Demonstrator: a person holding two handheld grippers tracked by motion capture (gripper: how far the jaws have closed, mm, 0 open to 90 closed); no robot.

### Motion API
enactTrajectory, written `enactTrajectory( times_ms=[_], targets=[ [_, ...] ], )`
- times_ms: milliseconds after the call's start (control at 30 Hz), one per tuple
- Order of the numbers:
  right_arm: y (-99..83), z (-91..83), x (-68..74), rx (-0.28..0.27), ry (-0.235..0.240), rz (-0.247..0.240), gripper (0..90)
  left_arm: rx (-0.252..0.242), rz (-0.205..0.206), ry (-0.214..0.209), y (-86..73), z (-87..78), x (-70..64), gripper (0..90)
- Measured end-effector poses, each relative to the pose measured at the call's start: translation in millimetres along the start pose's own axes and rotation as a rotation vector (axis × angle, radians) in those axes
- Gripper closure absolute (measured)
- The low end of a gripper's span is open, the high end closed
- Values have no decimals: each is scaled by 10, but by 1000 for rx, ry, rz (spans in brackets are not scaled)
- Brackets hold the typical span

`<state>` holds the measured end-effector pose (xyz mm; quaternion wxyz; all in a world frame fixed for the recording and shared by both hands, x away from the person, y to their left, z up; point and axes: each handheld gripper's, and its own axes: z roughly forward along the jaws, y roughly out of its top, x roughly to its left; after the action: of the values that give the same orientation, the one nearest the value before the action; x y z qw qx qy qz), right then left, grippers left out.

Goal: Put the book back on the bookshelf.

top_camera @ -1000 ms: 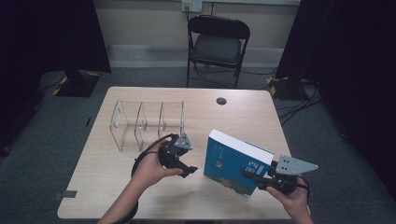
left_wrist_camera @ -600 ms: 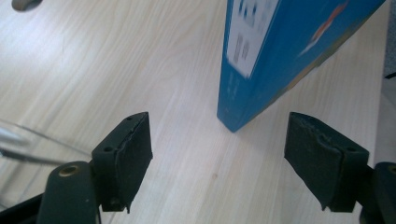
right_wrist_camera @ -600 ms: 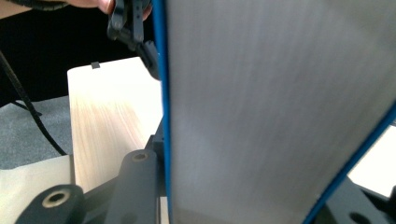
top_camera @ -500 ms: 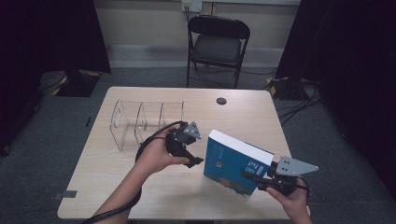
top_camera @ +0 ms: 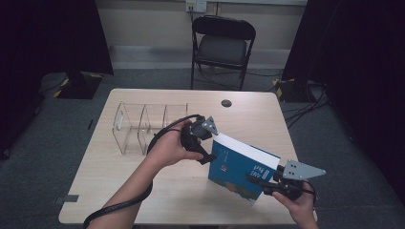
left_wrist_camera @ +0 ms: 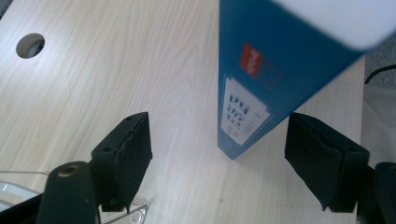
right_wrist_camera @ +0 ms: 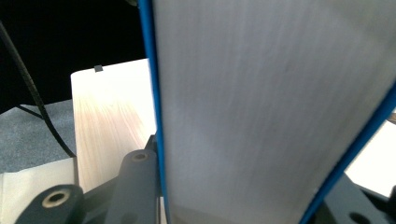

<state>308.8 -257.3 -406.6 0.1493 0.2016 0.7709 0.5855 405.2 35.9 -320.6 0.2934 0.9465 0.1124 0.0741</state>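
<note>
A thick blue book (top_camera: 237, 168) stands tilted on its lower corner over the front right of the wooden table (top_camera: 119, 191). My right gripper (top_camera: 260, 180) is shut on its lower right edge. In the right gripper view the white page block (right_wrist_camera: 271, 107) rises between the jaws of this gripper (right_wrist_camera: 243, 200). My left gripper (top_camera: 210, 145) is open at the book's upper left corner. In the left gripper view the book's spine (left_wrist_camera: 247, 93), with a red mark and a white label, hangs between and just beyond the wide-apart jaws of the left gripper (left_wrist_camera: 219, 126), touching neither.
A clear acrylic rack (top_camera: 143, 126) with several slots stands at the back left of the table, just left of my left hand. A round cable hole (top_camera: 226, 103) lies near the far edge. A black folding chair (top_camera: 222, 43) stands behind the table.
My left gripper has moved right and away from me, up to the book's left corner. The book and my right gripper have stayed put.
</note>
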Motion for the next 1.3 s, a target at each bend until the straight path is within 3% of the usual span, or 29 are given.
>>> enactTrajectory(
  times_ms=[300,633,833,967,1100,1233,1300],
  targets=[
    [-4,-1,-10,3,3,-3,581,9,71,-24,161,-6,-38,223],
    [-10,3,-16,3,8,2,580,37,116,-39,285,-10,-75,240],
    [-20,7,-28,5,12,15,578,-1,154,-84,359,-58,-104,306],
    [-20,9,-31,11,9,10,577,4,174,-80,385,-48,-129,348],
    [-27,15,-35,17,2,13,569,6,182,-85,376,-54,-118,374],
    [-73,49,-20,68,-24,-8,520,29,175,-91,375,-82,-118,415],
    [-124,60,-26,79,-25,7,495,46,158,-102,370,-116,-123,446]
  ],
)
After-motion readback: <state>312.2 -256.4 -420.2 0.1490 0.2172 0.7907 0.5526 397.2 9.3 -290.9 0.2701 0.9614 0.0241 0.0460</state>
